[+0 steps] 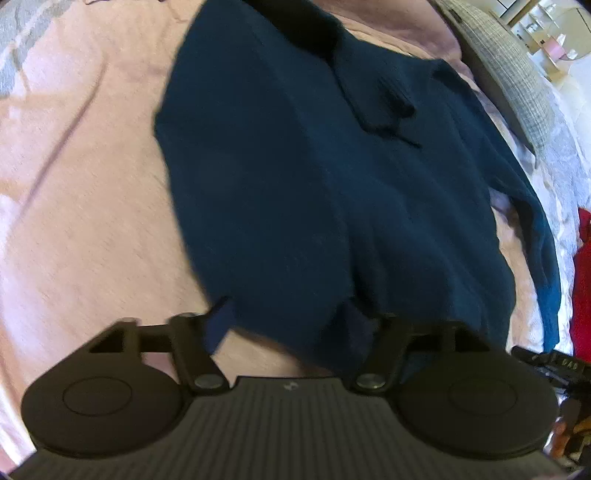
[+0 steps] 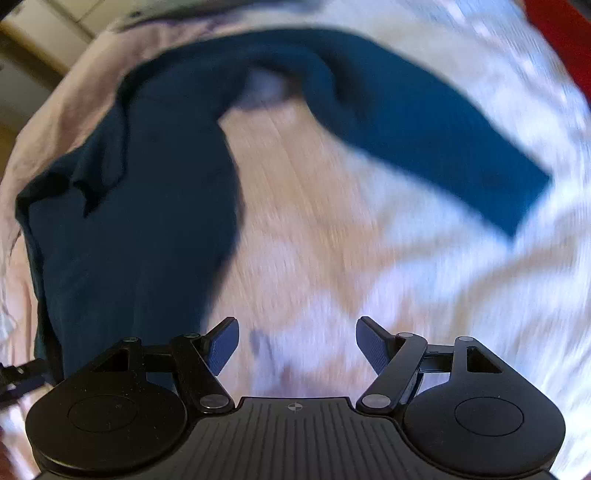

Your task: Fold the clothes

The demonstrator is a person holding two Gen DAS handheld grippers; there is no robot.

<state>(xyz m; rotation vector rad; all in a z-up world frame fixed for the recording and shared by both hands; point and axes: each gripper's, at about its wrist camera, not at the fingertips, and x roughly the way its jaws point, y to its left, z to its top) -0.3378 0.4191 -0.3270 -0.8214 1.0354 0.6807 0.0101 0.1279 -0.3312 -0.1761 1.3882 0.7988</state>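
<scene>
A dark teal long-sleeved top with a collar lies spread on the pink bed sheet. My left gripper is open low over its near hem, the fabric lying under and between the spread fingers without being pinched. The right wrist view is blurred: the top's body is at the left and one sleeve stretches out to the right across the sheet. My right gripper is open above bare sheet just right of the body, nothing between its fingers.
A grey checked pillow lies beyond the top at the right. A red garment sits at the bed's right side, also the red garment in the right wrist view. Shelves with small items stand behind.
</scene>
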